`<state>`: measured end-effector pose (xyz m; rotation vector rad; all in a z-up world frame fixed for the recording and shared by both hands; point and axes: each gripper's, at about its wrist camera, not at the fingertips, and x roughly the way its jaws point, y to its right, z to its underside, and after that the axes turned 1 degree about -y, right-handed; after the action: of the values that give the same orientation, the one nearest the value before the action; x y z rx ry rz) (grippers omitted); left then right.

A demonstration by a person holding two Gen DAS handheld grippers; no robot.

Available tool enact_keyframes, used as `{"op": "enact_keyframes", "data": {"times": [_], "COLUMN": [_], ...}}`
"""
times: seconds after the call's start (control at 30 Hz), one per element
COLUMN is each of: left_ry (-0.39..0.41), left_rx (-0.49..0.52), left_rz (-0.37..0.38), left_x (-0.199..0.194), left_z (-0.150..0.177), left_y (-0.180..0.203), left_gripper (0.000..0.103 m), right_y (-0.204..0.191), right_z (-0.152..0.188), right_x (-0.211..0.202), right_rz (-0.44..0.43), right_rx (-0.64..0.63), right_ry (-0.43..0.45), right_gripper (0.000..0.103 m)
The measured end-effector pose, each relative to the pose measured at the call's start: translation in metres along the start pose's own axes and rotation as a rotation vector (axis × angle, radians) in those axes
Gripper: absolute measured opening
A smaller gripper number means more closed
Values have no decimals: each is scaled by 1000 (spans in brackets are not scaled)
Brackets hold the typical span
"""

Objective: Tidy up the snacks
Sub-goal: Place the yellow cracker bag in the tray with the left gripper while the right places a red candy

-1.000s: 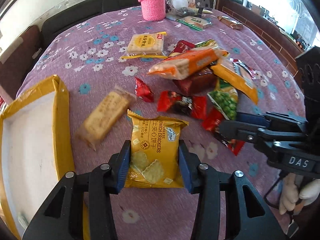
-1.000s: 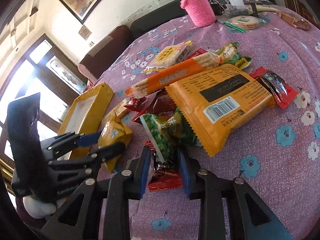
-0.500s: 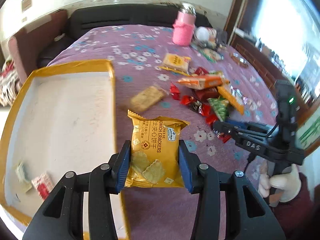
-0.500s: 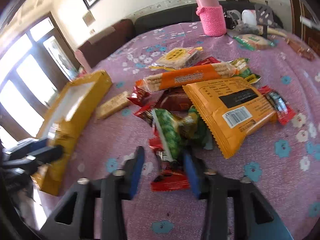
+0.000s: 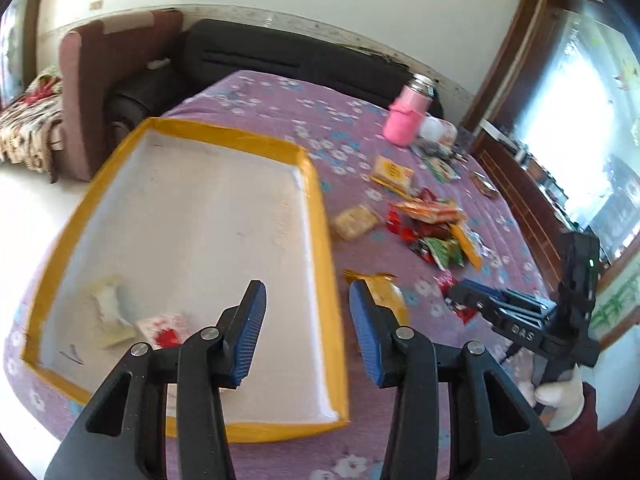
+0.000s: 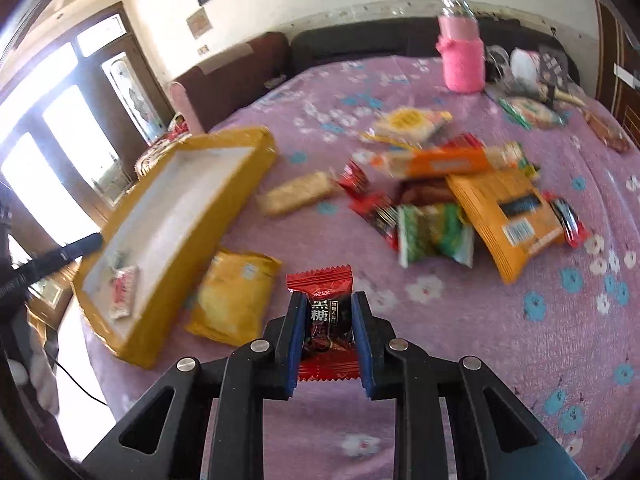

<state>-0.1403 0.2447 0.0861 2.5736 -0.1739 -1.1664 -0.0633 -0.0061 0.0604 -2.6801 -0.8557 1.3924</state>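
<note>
Yellow foil cracker packet [image 6: 234, 294]: dropped from left gripper [image 5: 306, 316], now spread empty; lies on surface just outside yellow-rimmed tray [image 5: 320, 240]. Misplaced. Right gripper [image 6: 326, 338] now pinching red candy wrapper [image 6: 324, 320].

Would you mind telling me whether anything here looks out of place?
Yes: the yellow cracker packet lies on the tablecloth just outside the tray, not inside it, and the left tongs hold nothing.

At lower centre the right gripper [image 6: 325, 334] has its jaws clamped on a red candy packet [image 6: 324, 320]. A yellow cracker packet [image 6: 234, 296] lies beside the yellow-edged tray [image 6: 200, 240] at left.
</note>
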Motion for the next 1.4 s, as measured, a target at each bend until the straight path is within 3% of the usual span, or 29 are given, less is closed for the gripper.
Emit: {"op": "enact_keyframes", "data": {"times": [0.1, 0.2, 0.27, 0.4, 0.47, 0.53, 0.6, 0.77, 0.9, 1.07, 1.2, 1.4], "left_ry": [-42, -97, -143, -214, -236, -242, -229, -175, -92, 7, 4, -26], "left_rx": [65, 144, 166, 202, 229, 264, 280, 227, 147, 46, -77, -165], "left_rz": [74, 75, 35, -119, -142, -163, -147, -78, -25, -113, -196, -276], "left_x": [16, 44, 66, 103, 114, 119, 118, 91, 49, 7, 2, 14], "left_z": [4, 5, 4, 4, 7, 10, 12, 7, -6, -24, -32, -32], "left_y": [30, 59, 70, 79, 86, 93, 98, 93, 69, 4, -68, -128], "left_gripper": [48, 60, 60, 60, 60, 60, 43, 43, 43, 43, 43, 43], "right_y": [-6, -7, -3, 8, 12, 15, 17, 15, 1, -37, -83, -140], "right_z": [-1, 4, 8, 11, 11, 12, 13, 10, 0, -23, -41, -55], "right_x": [-2, -5, -8, -16, -18, -18, -19, -23, -21, -8, 29, 99], "right_rz": [-28, -37, -50, -75, -85, -98, -106, -117, -140, -228, -302, -323], "right_rx": [8, 10, 25, 52, 57, 60, 63, 55, 36, 6, -18, -44], "right_ry": [-8, -12, -10, 10, 17, 18, 21, 27, 24, -3, -70, -199], "right_gripper": [23, 24, 24, 24, 24, 24, 24, 24, 24, 23, 23, 23]}}
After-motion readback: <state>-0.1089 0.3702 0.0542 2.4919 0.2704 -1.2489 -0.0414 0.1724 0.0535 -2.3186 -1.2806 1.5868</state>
